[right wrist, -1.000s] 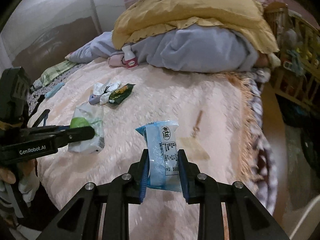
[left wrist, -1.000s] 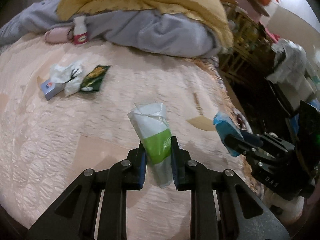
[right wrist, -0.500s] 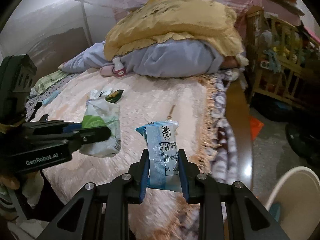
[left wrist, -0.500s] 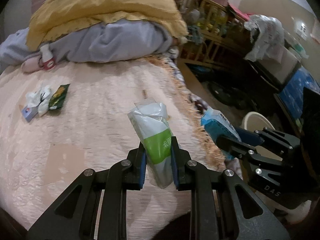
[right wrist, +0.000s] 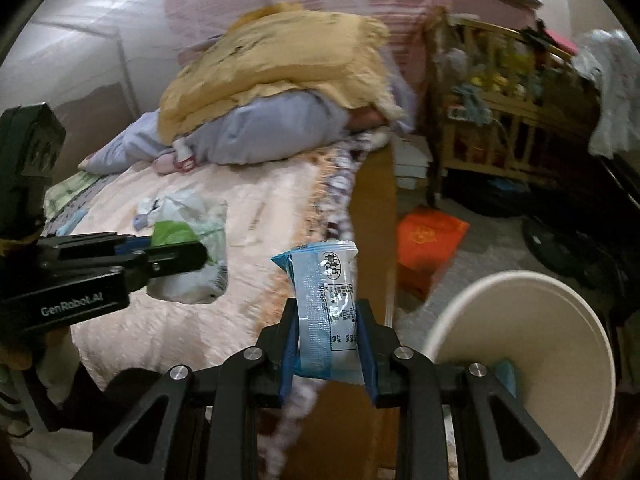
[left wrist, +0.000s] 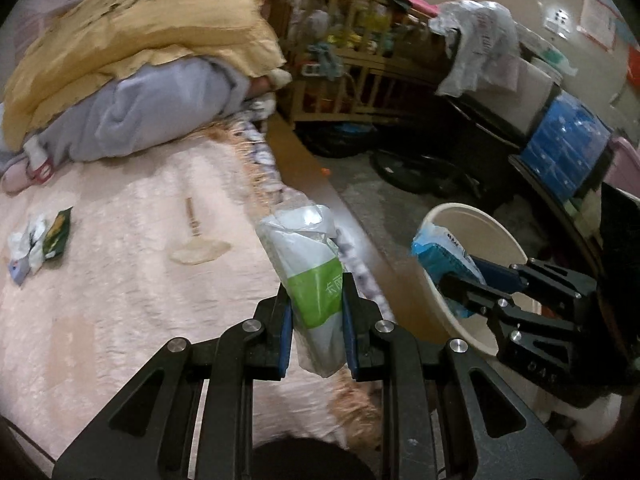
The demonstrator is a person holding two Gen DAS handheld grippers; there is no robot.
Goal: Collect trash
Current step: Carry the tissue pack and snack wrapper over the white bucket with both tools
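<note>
Both tongs had swung away from the middle of the bed (left wrist: 120, 280) toward its fringed edge, and a white bin (left wrist: 500, 232) that was out of sight a second earlier had come into both views. Each wrapper sat in its grip just as before.

The left tongs (left wrist: 314, 332) were clenched on a white and green plastic packet (left wrist: 308, 264), which stood upright between the blue pads, its crumpled top over the bed's edge. The right tongs (right wrist: 328, 352) were clamped on a blue and white snack wrapper (right wrist: 324, 296), also upright, printed side toward the camera. In the left wrist view the right tongs (left wrist: 444, 276) held that blue wrapper (left wrist: 440, 252) against the near rim of the bin, over its opening. In the right wrist view the bin (right wrist: 560, 320) stood on the floor, lower right, just beside the tongs, and the left tongs (right wrist: 196, 256) reached in from the left with the green packet (right wrist: 188, 256) over the bed.

More trash lay on the bed's pink cover: a small cluster of crumpled white wrappers (left wrist: 24, 248) touching a dark green packet (left wrist: 58, 232), well apart from both tongs. A wooden paddle-shaped stick (left wrist: 196, 236) lay flat nearer the bed's edge. A yellow blanket (left wrist: 140, 28) was heaped over grey bedding (left wrist: 152, 112) at the far end.
</note>
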